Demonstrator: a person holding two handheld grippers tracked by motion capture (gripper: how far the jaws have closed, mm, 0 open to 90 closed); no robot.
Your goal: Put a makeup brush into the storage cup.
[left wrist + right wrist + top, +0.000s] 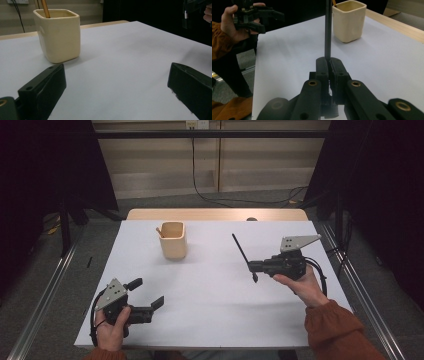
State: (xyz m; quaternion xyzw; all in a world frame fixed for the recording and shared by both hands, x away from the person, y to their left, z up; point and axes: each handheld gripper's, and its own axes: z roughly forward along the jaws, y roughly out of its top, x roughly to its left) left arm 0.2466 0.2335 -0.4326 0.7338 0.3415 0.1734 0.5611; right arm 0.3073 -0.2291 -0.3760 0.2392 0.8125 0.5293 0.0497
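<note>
A thin black pen (243, 256) is clamped in my right gripper (252, 266), which hovers above the right half of the white table. In the right gripper view the jaws (329, 61) are shut on the pen (327, 30), and it stands up straight out of them. A cream cup (173, 240) sits at the back centre-left with a brown pencil (159, 231) leaning inside. My left gripper (146, 293) rests near the front left, open, nothing between its jaws (112, 87). It faces the cup (58, 35) and the pencil (45, 8).
The white table top (210, 300) has a wooden strip (215, 214) along its far edge. Metal rails run down both sides on the floor. Cables trail on the floor behind. The other hand with the left gripper (252, 16) shows far off in the right gripper view.
</note>
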